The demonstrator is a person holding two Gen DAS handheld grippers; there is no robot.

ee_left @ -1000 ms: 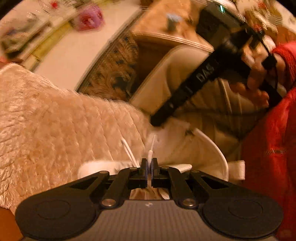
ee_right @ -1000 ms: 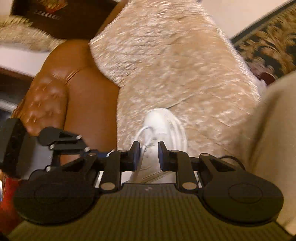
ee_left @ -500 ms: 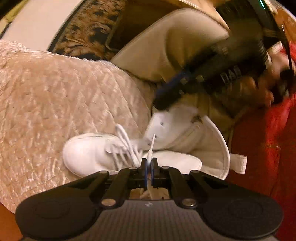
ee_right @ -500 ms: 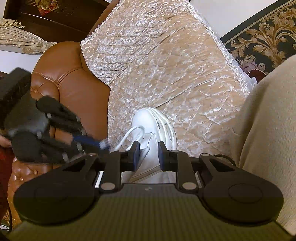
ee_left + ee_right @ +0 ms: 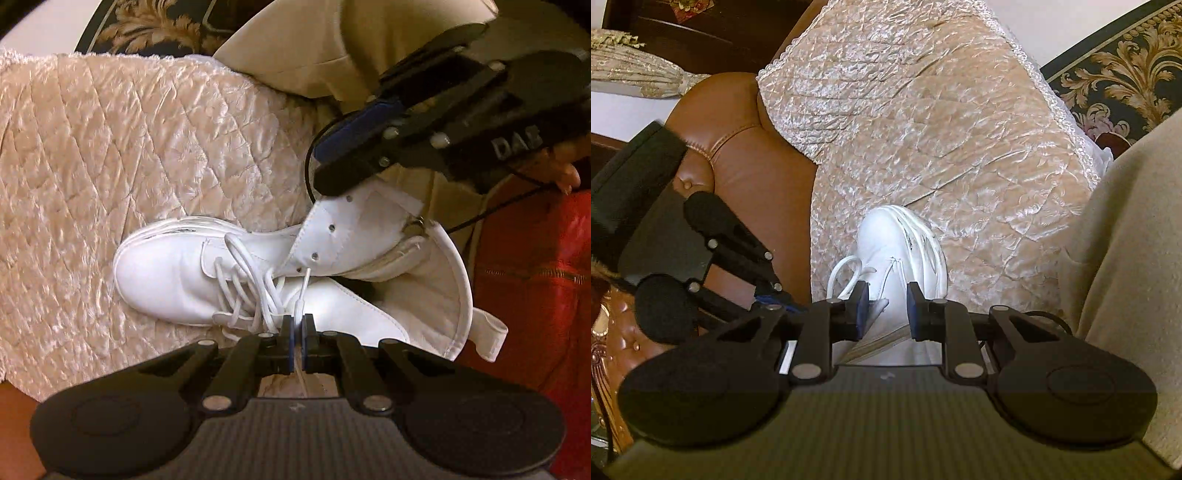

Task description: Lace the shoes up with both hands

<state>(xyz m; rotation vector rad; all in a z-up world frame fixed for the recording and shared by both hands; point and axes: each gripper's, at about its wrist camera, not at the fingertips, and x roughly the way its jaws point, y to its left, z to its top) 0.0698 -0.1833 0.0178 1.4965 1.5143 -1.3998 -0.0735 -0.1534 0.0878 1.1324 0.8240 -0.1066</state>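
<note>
A white high-top shoe (image 5: 166, 273) lies on its side on a quilted cover, toe to the left, with its lower eyelets laced. My left gripper (image 5: 297, 326) is shut on the white lace end (image 5: 303, 291), which runs up to an eyelet in the raised flap (image 5: 343, 229). My right gripper (image 5: 325, 166) comes in from the upper right and holds the top of that flap. In the right wrist view the right gripper (image 5: 888, 310) has its jaws partly apart with the shoe (image 5: 897, 243) upper between the pads. The left gripper (image 5: 783, 301) shows at the left, low beside the shoe.
The quilted beige cover (image 5: 110, 147) drapes over a brown leather sofa (image 5: 738, 147). A person's beige trouser leg (image 5: 1126, 240) rises on the right and a red garment (image 5: 535, 295) hangs near the shoe's heel. A dark patterned carpet (image 5: 1108, 74) lies beyond the cover.
My left gripper has tipped downward and come closer over the shoe, still holding the lace end. The right gripper has stayed on the flap.
</note>
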